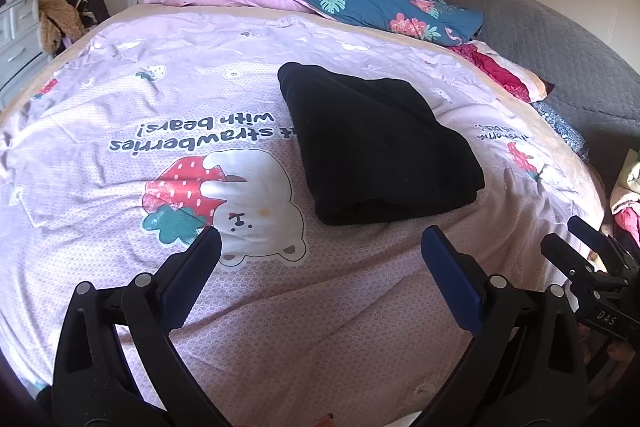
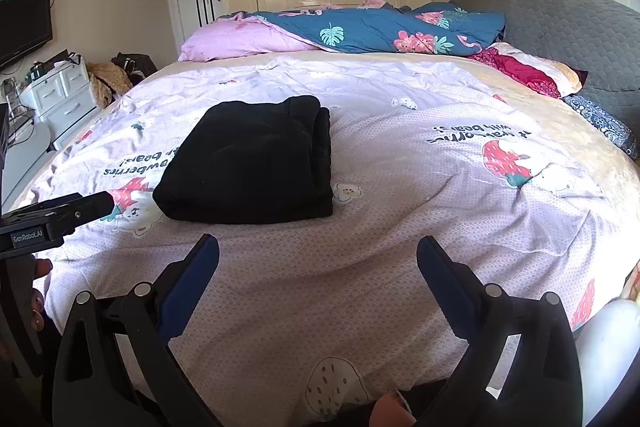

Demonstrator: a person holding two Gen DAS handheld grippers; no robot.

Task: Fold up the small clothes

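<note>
Covering the bed, a pink strawberry-bear quilt (image 1: 120, 99) carries a folded black garment (image 1: 376, 147) near its middle, well back from the near edge. Left gripper (image 1: 320, 247) and right gripper (image 2: 318, 255) hover spread wide, holding nothing.

A small black garment of soft, fleecy cloth (image 1: 376, 143) (image 2: 250, 161) lies folded into a thick, roughly rectangular bundle of several layers. It rests flat on the pink printed bed cover (image 1: 360, 287) (image 2: 400, 187), near the middle of the bed, with its stacked folded edges showing along one side and partly covering the printed lettering.
</note>
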